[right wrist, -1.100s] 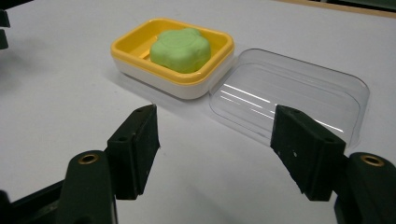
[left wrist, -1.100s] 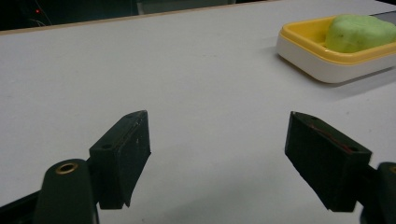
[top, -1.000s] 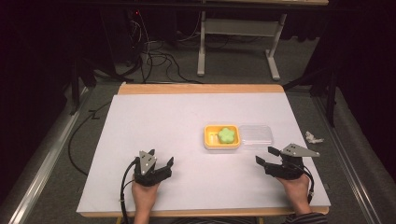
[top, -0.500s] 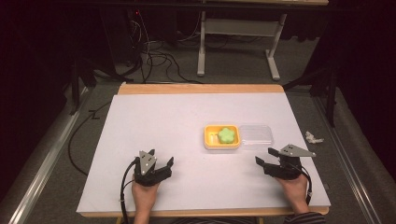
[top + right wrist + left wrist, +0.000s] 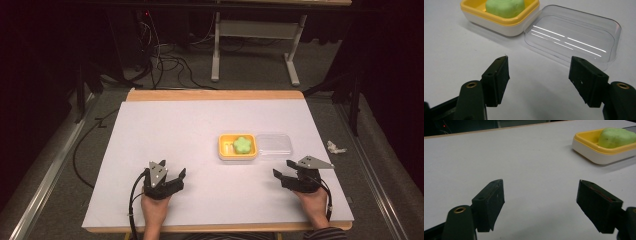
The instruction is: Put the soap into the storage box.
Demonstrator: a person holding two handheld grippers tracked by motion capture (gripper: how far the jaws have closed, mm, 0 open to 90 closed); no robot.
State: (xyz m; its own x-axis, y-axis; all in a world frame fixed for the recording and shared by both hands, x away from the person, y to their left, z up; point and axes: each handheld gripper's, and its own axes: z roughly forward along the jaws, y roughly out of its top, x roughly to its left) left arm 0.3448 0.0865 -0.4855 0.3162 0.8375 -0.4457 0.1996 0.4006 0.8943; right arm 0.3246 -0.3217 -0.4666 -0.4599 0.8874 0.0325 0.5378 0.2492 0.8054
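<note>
Both tools, left [image 5: 171, 175] and right [image 5: 283, 169], open and empty on the white surface [image 5: 175, 130], near a yellow soap dish [image 5: 225, 150] with clear lid [image 5: 274, 145] alongside.

Each gripper, left gripper [image 5: 172, 176] and right gripper [image 5: 281, 170], is black, with blocky jaws, brass-ringed screw holes, a grey three-cornered top plate and a trailing black cable. A striped sleeve [image 5: 326, 234] covers the right wrist.
</note>
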